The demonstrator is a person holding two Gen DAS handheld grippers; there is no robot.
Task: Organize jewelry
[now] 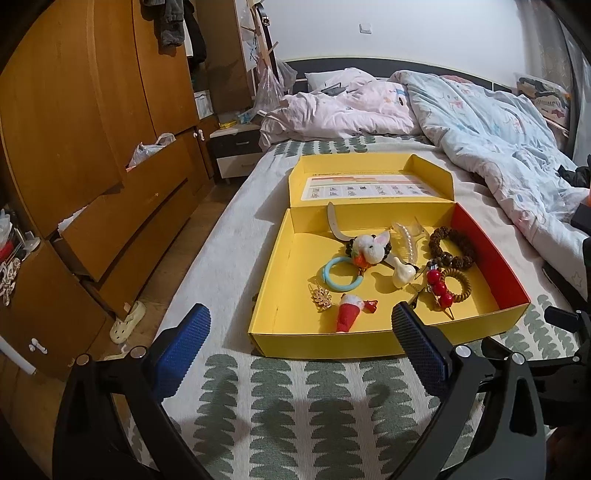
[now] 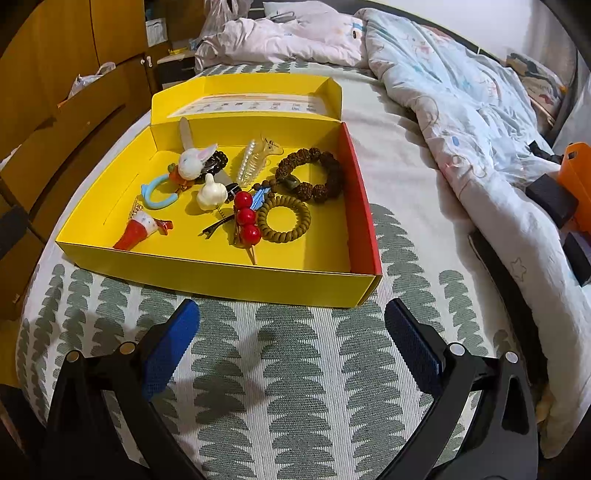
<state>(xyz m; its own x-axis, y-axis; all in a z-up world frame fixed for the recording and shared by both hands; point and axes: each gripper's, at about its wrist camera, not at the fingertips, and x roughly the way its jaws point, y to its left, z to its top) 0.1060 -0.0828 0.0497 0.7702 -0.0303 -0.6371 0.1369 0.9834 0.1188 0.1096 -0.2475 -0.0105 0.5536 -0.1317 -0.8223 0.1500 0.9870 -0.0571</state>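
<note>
Tongs on both sides, left tongs [image 1: 301, 328] and right tongs [image 2: 291, 325], hang spread apart and hold nothing, low over the bed [image 2: 295, 387] just short of the yellow box's [image 2: 221, 280] near wall. At twelve o'clock from them the box lies lid-open, which leaves its contents reachable from above. Inside, jewelry is bunched loosely toward the middle and right: brown bead bracelet [image 2: 314, 173], coiled hair tie [image 2: 283, 218], red bead pin [image 2: 245, 218], blue ring [image 2: 157, 194].

Both wrist views face the yellow box [image 1: 369, 347] from nearby.

Bed [image 1: 236, 229] with leaf-print cover, rumpled quilt [image 1: 491, 125], orange wooden wardrobe [image 1: 74, 122], nightstand [image 1: 236, 151], white wall [image 1: 424, 29]
</note>
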